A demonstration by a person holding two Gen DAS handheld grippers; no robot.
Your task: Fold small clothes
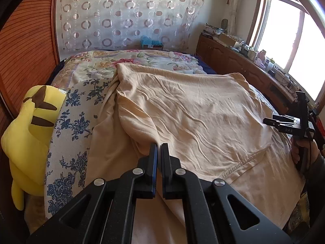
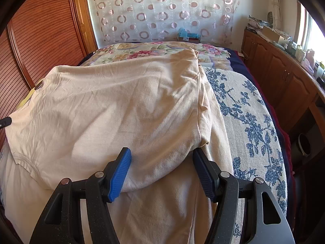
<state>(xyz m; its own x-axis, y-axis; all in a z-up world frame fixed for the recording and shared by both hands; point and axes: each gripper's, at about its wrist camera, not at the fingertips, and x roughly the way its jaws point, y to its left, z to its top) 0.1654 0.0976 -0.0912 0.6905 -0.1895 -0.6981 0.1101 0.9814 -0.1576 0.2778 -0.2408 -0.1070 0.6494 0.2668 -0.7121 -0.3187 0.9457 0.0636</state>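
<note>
- Left claw: jaws pressed together, pinching a fold of the shirt at the near edge of the bed.
- Right claw: jaws wide apart, straddling the shirt's folded corner; the pads touch the cloth, but it is hard to say whether they press it. In the left view it shows at the bed's right edge, held by a hand.
- Shirt: beige, creased, spread across the middle of the bed, one side folded over, its far end reaching toward the floral quilt.
- Yellow plush: at the bed's left edge.
- Cabinet: along the right, cluttered on top.
- Curtain: behind the bed's far end.
</note>
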